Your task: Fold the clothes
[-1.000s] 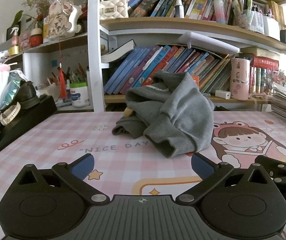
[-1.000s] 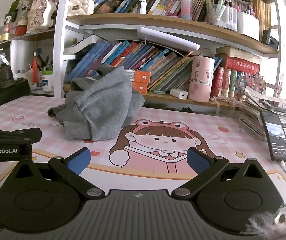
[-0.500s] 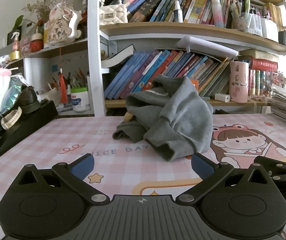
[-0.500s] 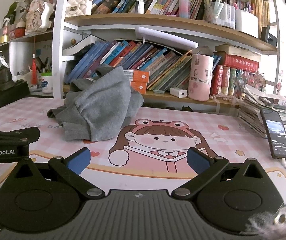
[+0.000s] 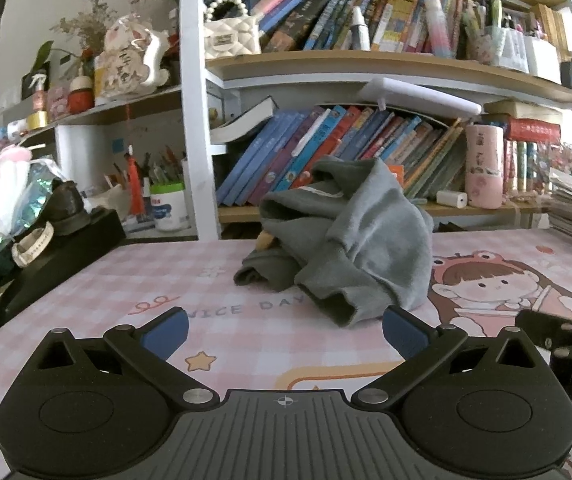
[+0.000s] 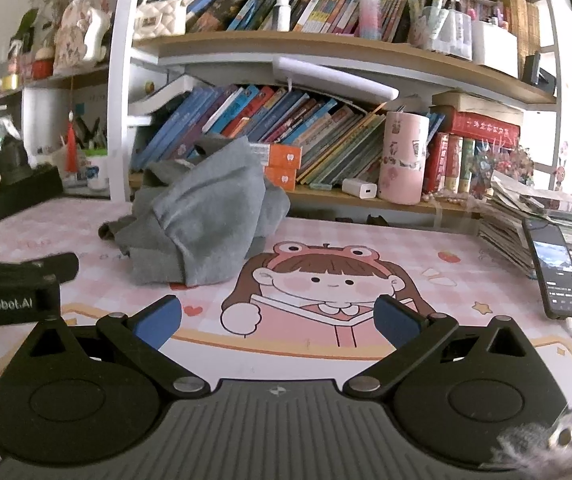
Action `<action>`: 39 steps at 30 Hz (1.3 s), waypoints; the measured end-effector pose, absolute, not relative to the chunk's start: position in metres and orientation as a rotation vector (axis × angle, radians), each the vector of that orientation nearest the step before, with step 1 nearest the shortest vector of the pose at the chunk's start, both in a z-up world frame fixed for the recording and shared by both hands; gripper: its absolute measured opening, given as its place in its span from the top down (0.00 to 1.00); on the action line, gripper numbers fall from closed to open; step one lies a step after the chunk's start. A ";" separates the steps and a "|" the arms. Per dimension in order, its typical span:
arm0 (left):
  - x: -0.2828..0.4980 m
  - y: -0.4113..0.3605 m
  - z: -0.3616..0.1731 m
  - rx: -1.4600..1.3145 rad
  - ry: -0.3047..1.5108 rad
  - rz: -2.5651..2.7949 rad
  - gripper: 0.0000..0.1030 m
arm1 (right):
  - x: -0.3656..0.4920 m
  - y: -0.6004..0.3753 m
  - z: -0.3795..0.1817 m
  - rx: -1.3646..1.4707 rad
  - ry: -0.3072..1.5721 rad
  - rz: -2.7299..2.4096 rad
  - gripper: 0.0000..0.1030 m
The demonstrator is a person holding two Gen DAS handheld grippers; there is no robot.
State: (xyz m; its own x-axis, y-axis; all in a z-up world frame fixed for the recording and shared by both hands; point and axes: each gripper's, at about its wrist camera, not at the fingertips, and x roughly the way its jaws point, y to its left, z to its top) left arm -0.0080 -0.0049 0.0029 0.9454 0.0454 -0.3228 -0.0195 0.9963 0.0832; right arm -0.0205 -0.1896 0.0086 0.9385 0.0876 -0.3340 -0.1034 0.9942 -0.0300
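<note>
A grey sweatshirt [image 5: 350, 240] lies crumpled in a heap on the pink checked desk mat [image 5: 190, 280], in front of the bookshelf. It also shows in the right wrist view [image 6: 206, 216], left of centre. My left gripper [image 5: 284, 330] is open and empty, low over the mat, a short way in front of the heap. My right gripper [image 6: 274, 320] is open and empty, over the cartoon girl print [image 6: 326, 284], to the right of the heap. Each gripper shows at the edge of the other's view.
A bookshelf [image 5: 366, 160] full of books stands right behind the heap. A black box with a shoe [image 5: 58, 236] sits at the left. A phone [image 6: 554, 268] on a cable and a paper stack [image 6: 526, 216] lie at the right. A pink cup [image 6: 402, 160] stands on the low shelf.
Both views have tilted slightly upward, so the sweatshirt sits a little lower in frame. The sweatshirt has not moved and both grippers stay open.
</note>
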 end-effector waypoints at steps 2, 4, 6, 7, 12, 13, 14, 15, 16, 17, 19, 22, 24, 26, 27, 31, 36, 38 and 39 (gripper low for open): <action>-0.008 -0.007 0.003 0.091 0.334 0.013 0.00 | -0.020 -0.190 0.008 -0.042 0.342 0.097 0.00; -0.009 -0.010 0.003 0.103 0.330 -0.002 0.00 | -0.022 -0.189 0.009 -0.048 0.331 0.094 0.00; -0.010 -0.013 0.003 0.122 0.323 -0.002 0.00 | -0.027 -0.190 0.010 -0.048 0.304 0.093 0.00; -0.011 -0.015 0.003 0.126 0.320 -0.009 0.00 | -0.029 -0.191 0.010 -0.043 0.289 0.090 0.00; -0.015 -0.017 0.003 0.114 0.327 -0.015 0.00 | -0.027 -0.197 0.011 -0.008 0.302 0.119 0.00; -0.014 -0.017 0.002 0.113 0.331 -0.019 0.00 | -0.026 -0.197 0.011 -0.005 0.304 0.121 0.00; -0.013 -0.017 0.002 0.111 0.337 -0.021 0.00 | -0.026 -0.197 0.011 -0.005 0.304 0.125 0.00; -0.012 -0.017 0.002 0.111 0.341 -0.022 0.00 | -0.027 -0.197 0.011 -0.007 0.304 0.129 0.00; -0.012 -0.017 0.002 0.111 0.346 -0.020 0.00 | -0.027 -0.196 0.011 -0.010 0.304 0.131 0.00; -0.012 -0.017 0.002 0.110 0.349 -0.017 0.00 | -0.027 -0.195 0.011 -0.015 0.305 0.134 0.00; -0.012 -0.016 0.001 0.105 0.351 -0.018 0.00 | -0.027 -0.193 0.010 -0.021 0.304 0.137 0.00; -0.011 -0.014 0.001 0.093 0.358 -0.030 0.00 | -0.026 -0.195 0.010 -0.007 0.313 0.154 0.00; -0.008 -0.012 0.001 0.076 0.362 -0.040 0.00 | -0.020 -0.198 0.010 0.031 0.346 0.185 0.02; -0.003 -0.009 0.001 0.070 0.362 -0.057 0.00 | -0.012 -0.199 0.012 0.051 0.361 0.215 0.04; 0.001 -0.009 0.001 0.076 0.368 -0.064 0.00 | -0.008 -0.198 0.014 0.047 0.357 0.227 0.08; 0.027 -0.008 0.004 0.096 0.413 -0.114 0.00 | 0.015 -0.194 0.025 0.004 0.335 0.271 0.27; 0.068 -0.006 0.004 0.122 0.459 -0.114 0.00 | 0.066 -0.191 0.027 0.021 0.393 0.324 0.60; 0.082 -0.004 0.003 0.122 0.460 -0.096 0.00 | 0.086 -0.190 0.025 0.025 0.417 0.334 0.61; 0.088 -0.004 0.003 0.119 0.466 -0.090 0.00 | 0.095 -0.191 0.023 0.031 0.425 0.336 0.61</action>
State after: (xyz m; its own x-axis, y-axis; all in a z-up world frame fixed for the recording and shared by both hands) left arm 0.0882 -0.0039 0.0025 0.8895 -0.0589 -0.4531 0.1135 0.9891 0.0942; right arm 0.0945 -0.1909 0.0229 0.8569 0.3264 -0.3991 -0.3135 0.9444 0.0994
